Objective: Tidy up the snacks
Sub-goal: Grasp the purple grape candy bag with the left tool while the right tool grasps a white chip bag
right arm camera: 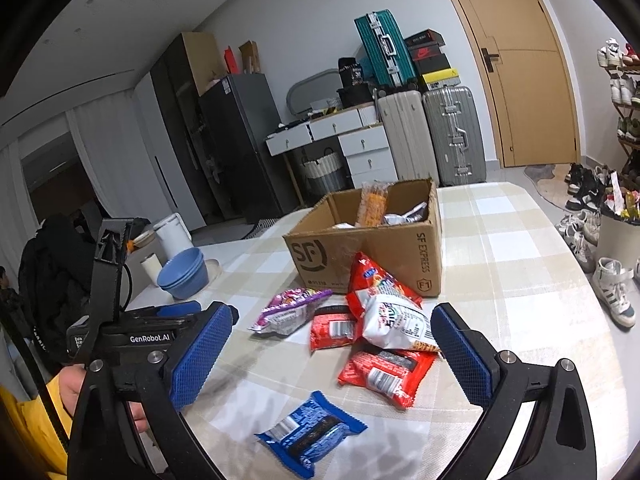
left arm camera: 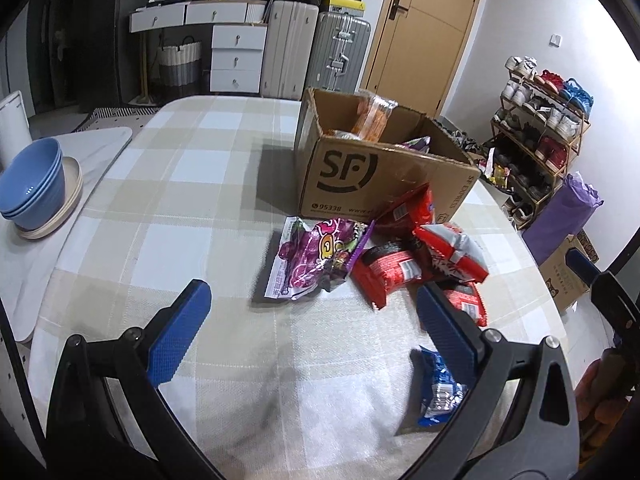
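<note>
An open SF cardboard box (left arm camera: 384, 172) (right arm camera: 376, 248) stands on the checked table and holds several snack packs. In front of it lie a purple pack (left arm camera: 312, 258) (right arm camera: 288, 308), several red packs (left arm camera: 404, 264) (right arm camera: 384, 372), a red and white bag (right arm camera: 394, 316), and a blue pack (left arm camera: 438, 388) (right arm camera: 312, 432). My left gripper (left arm camera: 316, 316) is open and empty above the table, near the purple and red packs. My right gripper (right arm camera: 332, 352) is open and empty above the red packs, with the blue pack just below it.
Stacked blue bowls (left arm camera: 34, 184) (right arm camera: 184, 272) sit on a side table at the left. The other gripper's body (right arm camera: 132, 332) shows at the left of the right wrist view. Suitcases (left arm camera: 316, 48), drawers and a shoe rack (left arm camera: 540, 136) stand beyond the table.
</note>
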A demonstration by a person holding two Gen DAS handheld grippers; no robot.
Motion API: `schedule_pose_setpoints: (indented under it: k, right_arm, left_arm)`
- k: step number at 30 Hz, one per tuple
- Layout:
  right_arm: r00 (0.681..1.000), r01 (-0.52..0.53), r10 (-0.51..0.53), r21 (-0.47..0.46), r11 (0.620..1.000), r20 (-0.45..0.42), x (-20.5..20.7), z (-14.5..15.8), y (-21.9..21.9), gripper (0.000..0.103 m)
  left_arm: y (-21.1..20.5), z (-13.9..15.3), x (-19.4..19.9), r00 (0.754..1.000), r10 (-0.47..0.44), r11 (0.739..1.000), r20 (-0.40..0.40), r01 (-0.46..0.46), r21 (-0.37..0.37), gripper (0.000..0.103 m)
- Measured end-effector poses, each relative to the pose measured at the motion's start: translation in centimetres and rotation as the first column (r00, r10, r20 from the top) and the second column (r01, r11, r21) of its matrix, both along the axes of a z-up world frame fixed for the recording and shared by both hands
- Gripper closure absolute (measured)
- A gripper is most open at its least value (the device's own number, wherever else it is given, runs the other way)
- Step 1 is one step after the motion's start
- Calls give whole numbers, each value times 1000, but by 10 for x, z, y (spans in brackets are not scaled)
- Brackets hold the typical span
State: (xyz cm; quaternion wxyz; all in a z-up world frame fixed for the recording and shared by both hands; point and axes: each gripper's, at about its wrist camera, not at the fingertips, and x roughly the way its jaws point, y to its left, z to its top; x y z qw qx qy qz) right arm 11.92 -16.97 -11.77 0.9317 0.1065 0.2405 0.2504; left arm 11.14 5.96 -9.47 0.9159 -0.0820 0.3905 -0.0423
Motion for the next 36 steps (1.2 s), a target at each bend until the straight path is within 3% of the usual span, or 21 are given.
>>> schedule_pose_setpoints:
  k: [4,20,23,26,29,31,36]
  right_arm:
    - [999,14,-15,-24,1000,-44,18,-11,0,2]
    - [987,12,-15,-20,1000,-159,90,-37,-4,2]
    - [984,9,-12,-16,1000,-176,100,-41,-2,2]
    - [982,6,-8,-11,1000,-188,107,-45,1,2]
    - [977,4,-7,-16,1000,-211,111,-51,5,2]
    - [973,-1,-3,-18,1000,-230,113,-54,6,2]
    - [965,-8,-3,-41,999,-263,120,-62,11,2]
  left_arm:
    - [2,-11,20,999,7,1000,-32,-6,9,1]
    - [10,-66,120,976,-63,994,-208,42,-105,1]
    - [6,-78,125,967,-83,993,-242,61,-99,3]
    - [2,-79,128,971,-101,994,-215,87,-73,6]
    - [4,-78,130,975,-97,994,-200,84,-74,24]
    - [7,-77,132,976,-89,995,-197,77,-67,45]
    - [12,-76,131,977,-97,993,-189,82,-84,53]
